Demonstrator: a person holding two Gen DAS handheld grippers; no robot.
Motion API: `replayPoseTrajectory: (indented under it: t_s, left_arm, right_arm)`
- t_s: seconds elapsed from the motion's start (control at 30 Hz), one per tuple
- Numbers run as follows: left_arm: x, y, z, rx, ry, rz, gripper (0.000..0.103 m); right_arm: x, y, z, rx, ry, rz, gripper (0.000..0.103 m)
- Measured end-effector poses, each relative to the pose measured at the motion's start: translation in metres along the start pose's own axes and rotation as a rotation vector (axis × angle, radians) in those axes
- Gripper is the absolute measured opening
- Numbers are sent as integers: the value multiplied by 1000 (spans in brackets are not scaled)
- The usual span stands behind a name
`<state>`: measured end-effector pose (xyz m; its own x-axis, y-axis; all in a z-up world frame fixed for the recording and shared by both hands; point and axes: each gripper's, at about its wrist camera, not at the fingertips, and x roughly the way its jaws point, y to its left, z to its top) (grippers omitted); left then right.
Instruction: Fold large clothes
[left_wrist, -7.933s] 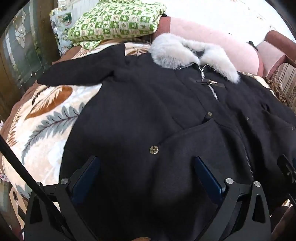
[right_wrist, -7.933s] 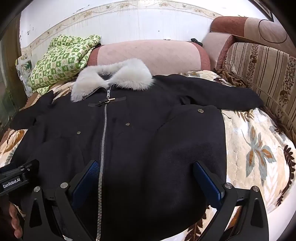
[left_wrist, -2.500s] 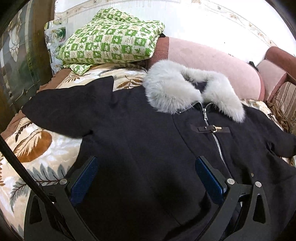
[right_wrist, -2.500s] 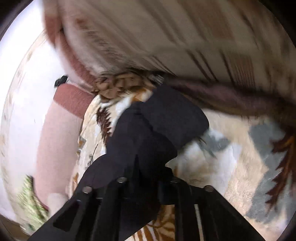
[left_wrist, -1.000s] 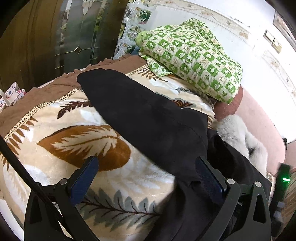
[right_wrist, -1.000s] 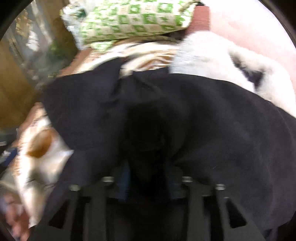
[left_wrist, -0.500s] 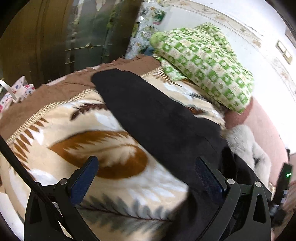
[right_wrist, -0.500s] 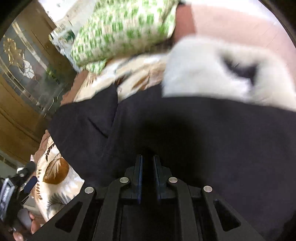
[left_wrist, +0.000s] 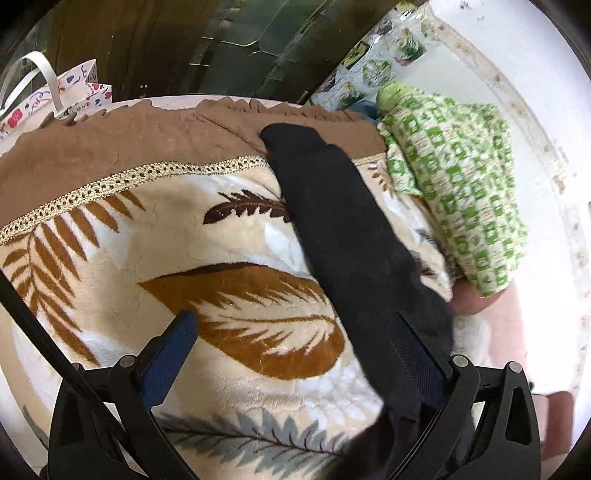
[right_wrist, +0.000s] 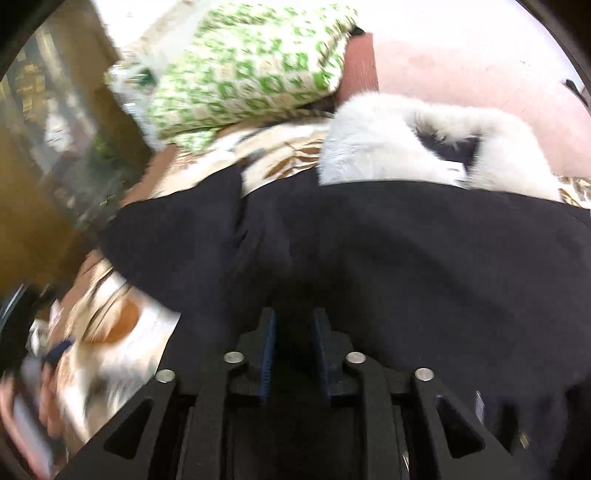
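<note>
Swung beside the black wool coat's outstretched sleeve (left_wrist: 343, 236), the left gripper (left_wrist: 295, 354) gapes empty — poised to fold it; the right gripper (right_wrist: 293, 354), jaws just reopening, has released the coat's body (right_wrist: 406, 258).

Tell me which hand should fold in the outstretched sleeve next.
Left, probably. Its open tongs hover right over the sleeve on the blanket; the right tongs sit over the coat body.

**Sleeve folded in, grippers moved**

The big black coat with the white fur collar (right_wrist: 424, 236) lay spread flat at first. Now one sleeve is folded over its front. The right gripper (right_wrist: 293, 343) held that sleeve tight; its jaws have just been opening a little, above the cloth. The left gripper (left_wrist: 291, 350) has moved off the coat's middle to the long black sleeve (left_wrist: 343, 229) on the leaf-patterned blanket (left_wrist: 177, 236).
</note>
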<state>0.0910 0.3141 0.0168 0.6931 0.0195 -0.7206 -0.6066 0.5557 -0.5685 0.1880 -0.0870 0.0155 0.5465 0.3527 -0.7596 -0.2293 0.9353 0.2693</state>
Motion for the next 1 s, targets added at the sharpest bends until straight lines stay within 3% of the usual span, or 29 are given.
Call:
replayPoseTrajectory:
  t_s: [0.13, 0.27, 0.47, 0.57, 0.77, 0.87, 1.0]
  left_arm:
    - [-3, 14, 16, -46, 29, -73, 101]
    - [7, 14, 46, -39, 96, -116, 79]
    - [31, 4, 96, 0, 49, -76, 77]
    - [58, 1, 111, 15, 91, -82, 78]
    - [115, 10, 122, -47, 189, -134, 78]
    - [134, 9, 128, -80, 206, -189, 78]
    - [151, 4, 133, -84, 203, -202, 79]
  right_arm:
    - [-59, -29, -55, -68, -48, -7, 43]
    - [-74, -77, -94, -62, -58, -104, 43]
    - [-90, -168, -129, 273, -90, -97, 39]
    - [-103, -173, -138, 256, -145, -190, 38]
    - [-94, -157, -138, 161, -127, -280, 41]
    - [-90, -159, -141, 162, -125, -282, 42]
    - [-84, -164, -142, 175, -126, -267, 48]
